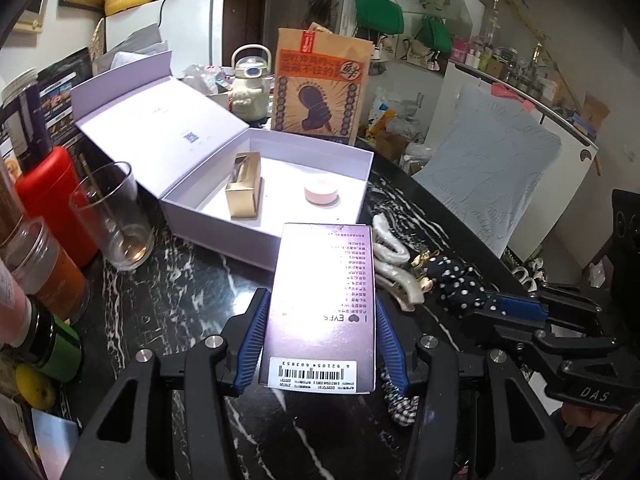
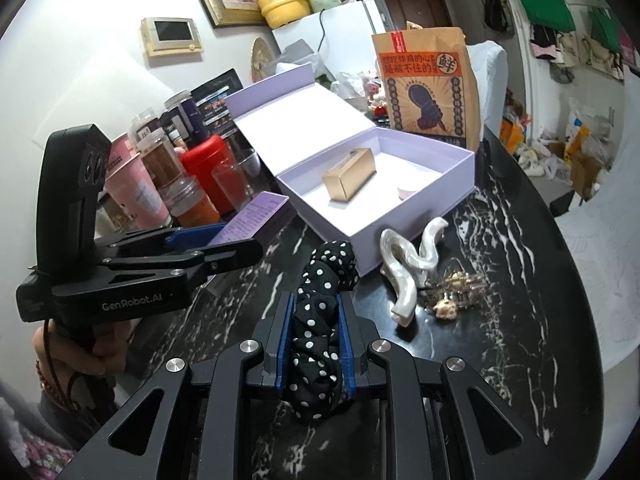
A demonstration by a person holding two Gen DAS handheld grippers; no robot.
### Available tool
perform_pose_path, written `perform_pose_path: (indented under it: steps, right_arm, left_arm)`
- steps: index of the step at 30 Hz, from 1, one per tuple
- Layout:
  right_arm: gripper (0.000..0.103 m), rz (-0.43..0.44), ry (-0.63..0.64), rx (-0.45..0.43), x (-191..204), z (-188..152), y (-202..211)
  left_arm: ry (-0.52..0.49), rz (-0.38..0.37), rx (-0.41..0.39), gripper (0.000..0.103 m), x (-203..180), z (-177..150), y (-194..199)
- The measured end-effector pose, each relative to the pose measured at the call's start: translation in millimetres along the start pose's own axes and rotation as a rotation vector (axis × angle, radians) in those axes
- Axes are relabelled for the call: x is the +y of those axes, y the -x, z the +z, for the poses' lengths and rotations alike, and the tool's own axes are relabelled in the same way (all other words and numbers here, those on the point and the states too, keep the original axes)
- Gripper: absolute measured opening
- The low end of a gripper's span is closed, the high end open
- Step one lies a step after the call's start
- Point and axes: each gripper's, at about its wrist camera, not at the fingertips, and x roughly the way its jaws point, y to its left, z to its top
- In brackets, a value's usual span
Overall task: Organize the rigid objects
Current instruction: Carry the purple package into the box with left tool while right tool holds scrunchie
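Two hand-held grippers above a dark marbled bench [image 1: 208,280], each loaded. The left gripper [image 1: 320,332] is closed on a purple carton [image 1: 324,300], its jaws pressed against the carton's two long sides near the barcoded end; most of the carton projects forward, unsupported, toward the open lilac gift box [image 1: 344,152]. The right gripper [image 2: 316,344] is closed narrowly on a black polka-dot scrunchie [image 2: 320,320], whose free end bulges above the jaws.

Likely faults: the carton is gripped near one end only, so a tilt or a knock against the box's near wall could pivot it or let it slip between the ribbed pads. Set down without care, it could land on the gold carton [image 1: 244,188] or the pink round case [image 1: 321,194] already lying in the box. The scrunchie is soft, and appears to fall outside a task that names rigid things.

Room for moving: free floor is seen in the box between and behind the two items. On the left the path is flanked by a drinking glass [image 1: 116,220] and a red canister [image 1: 52,200], easily toppled by a sideways sweep. On the right, a pearly hair claw [image 2: 404,272] and small trinkets [image 2: 452,296] lie just beside the box's near corner. The bench's curved edge runs close on the far right.
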Motion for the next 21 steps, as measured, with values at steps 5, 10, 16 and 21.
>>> perform_pose_path:
  steps: [5, 10, 16, 21]
  right_arm:
    - [0.021, 0.011, -0.006, 0.001, -2.2, 2.2, -1.2]
    - [0.020, 0.007, 0.015, -0.008, -0.7, 10.5, -2.4]
    - [0.020, 0.001, 0.044, -0.024, 1.8, 26.4, -5.5]
    - [0.021, 0.003, 0.068, -0.035, 2.9, 41.6, -9.7]
  left_arm:
    - [-0.025, -0.003, 0.002, 0.051, -4.9, 5.2, -3.0]
    - [-0.045, 0.000, -0.002, 0.051, -6.1, 14.1, -6.0]
    - [-0.039, -0.007, -0.004, 0.051, -1.0, 27.3, -10.8]
    - [-0.049, 0.002, -0.014, 0.051, 1.2, 39.8, -13.1]
